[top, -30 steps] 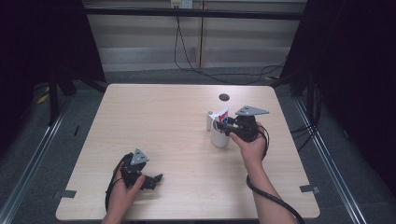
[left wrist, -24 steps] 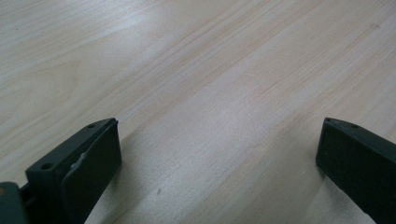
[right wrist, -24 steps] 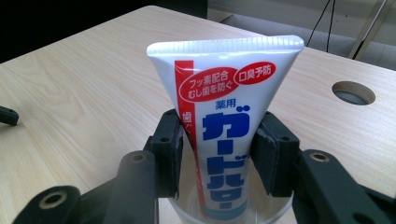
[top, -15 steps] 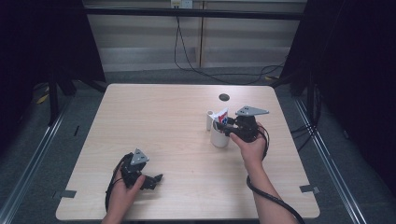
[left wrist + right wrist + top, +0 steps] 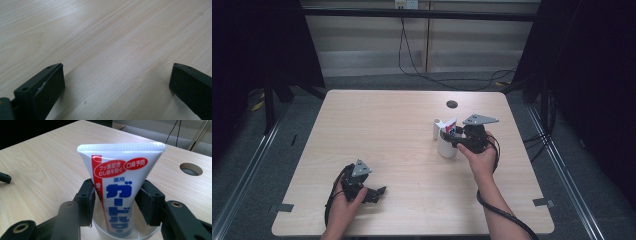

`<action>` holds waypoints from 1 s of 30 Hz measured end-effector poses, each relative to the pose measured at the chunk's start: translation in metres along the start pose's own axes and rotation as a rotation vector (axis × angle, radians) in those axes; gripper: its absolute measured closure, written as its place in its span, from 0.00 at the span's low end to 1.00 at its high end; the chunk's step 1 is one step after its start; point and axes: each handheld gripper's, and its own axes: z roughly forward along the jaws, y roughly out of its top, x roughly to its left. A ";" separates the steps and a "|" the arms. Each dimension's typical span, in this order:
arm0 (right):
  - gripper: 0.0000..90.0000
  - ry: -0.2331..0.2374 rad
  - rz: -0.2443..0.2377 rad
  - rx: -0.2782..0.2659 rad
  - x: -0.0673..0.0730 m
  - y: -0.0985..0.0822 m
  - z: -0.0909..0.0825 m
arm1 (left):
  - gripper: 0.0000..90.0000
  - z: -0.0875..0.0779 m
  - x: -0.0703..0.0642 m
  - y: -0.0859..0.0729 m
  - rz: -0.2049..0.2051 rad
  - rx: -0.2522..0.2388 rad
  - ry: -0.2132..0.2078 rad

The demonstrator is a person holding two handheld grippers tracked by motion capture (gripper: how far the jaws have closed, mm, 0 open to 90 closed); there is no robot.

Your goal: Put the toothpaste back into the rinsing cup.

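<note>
A white toothpaste tube point(image 5: 117, 182) with red and blue print stands crimp-end up in a white cup point(image 5: 445, 148) at the table's right middle. My right gripper point(image 5: 116, 200) reaches in from the right at the cup's rim point(image 5: 100, 231), one jaw on each side of the tube point(image 5: 450, 125). Its jaws have just been opening; the pads point(image 5: 147, 200) stand beside the tube's edges without squeezing it. My left gripper point(image 5: 377, 193) rests at the front left, held by a hand. Its jaws stand wide apart point(image 5: 117, 82) over bare wood.
The light wooden table point(image 5: 377, 125) has a round cable hole point(image 5: 452, 104) behind the cup. A slim white upright piece point(image 5: 437, 127) stands at the cup's left side. Cables trail from both grippers toward the front edge. Dark floor and rails surround the table.
</note>
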 end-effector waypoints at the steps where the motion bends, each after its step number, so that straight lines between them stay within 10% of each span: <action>1: 0.56 0.001 -0.001 0.003 0.000 0.000 0.000 | 0.00 0.000 0.000 0.000 -0.001 -0.001 0.000; 30: 0.21 -0.036 0.052 0.029 -0.006 0.002 -0.007 | 0.00 0.000 0.000 0.000 -0.001 -0.001 0.000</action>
